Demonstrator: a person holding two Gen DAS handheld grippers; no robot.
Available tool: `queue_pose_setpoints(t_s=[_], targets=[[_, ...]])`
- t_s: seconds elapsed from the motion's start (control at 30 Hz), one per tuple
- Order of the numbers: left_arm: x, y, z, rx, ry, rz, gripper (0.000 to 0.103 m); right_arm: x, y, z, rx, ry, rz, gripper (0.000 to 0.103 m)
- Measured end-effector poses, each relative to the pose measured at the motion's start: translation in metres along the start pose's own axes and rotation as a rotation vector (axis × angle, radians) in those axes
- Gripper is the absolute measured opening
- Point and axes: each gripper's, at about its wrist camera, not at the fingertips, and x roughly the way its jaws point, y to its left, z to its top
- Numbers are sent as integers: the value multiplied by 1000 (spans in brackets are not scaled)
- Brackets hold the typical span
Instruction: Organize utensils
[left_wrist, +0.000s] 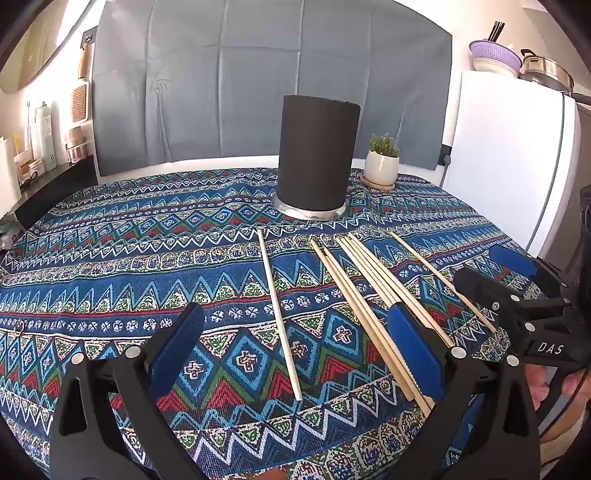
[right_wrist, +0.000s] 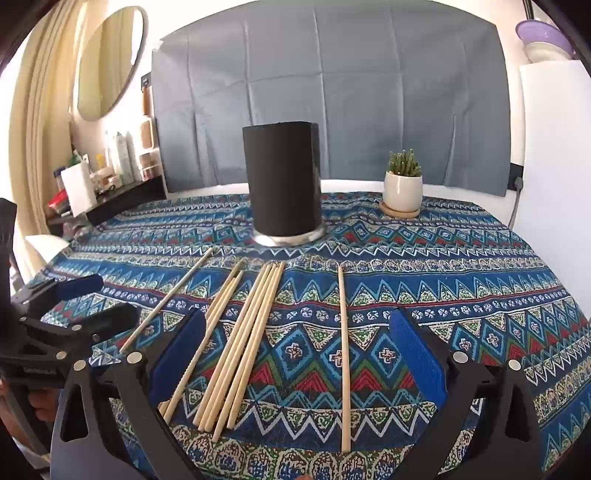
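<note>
A: While both claws hover low over the near edge of the table (left_wrist: 110, 236), where are the chopsticks?

B: Flat on the patterned cloth, fanned out, between the near edge and the black holder (left_wrist: 317, 155). The main bunch of chopsticks (right_wrist: 243, 343) lies touching or nearly so; one single stick (right_wrist: 344, 354) lies apart toward the right edge, another lone stick (right_wrist: 168, 299) apart toward the left edge.

A: Left claw?

B: Left claw (left_wrist: 295, 350) spread wide, nothing between its blue pads. The lone stick runs through the gap below it; can't tell if anything touches.

A: Right claw?

B: Right claw (right_wrist: 295, 354) also spread wide, pinching nothing. The bunch and the single stick lie under its gap.

A: Holder?

B: Upright, mid-table toward the far edge, on a silver base. Inside not visible.

A: Anything else?

B: Small potted plant (right_wrist: 403, 184) on a saucer near the far right corner, well apart from the sticks.
</note>
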Motion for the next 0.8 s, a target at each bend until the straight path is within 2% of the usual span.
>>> queue_pose_setpoints(t_s=[0.27, 0.3, 0.8], targets=[[-2, 4, 0, -22, 9, -17, 97, -1, 3, -3, 0, 2, -3, 95], [4, 2, -4, -3, 0, 2, 97, -2, 3, -4, -1, 1, -3, 95], [6, 2, -3, -9, 16, 1, 97, 2, 3, -3, -8, 8, -7, 95]])
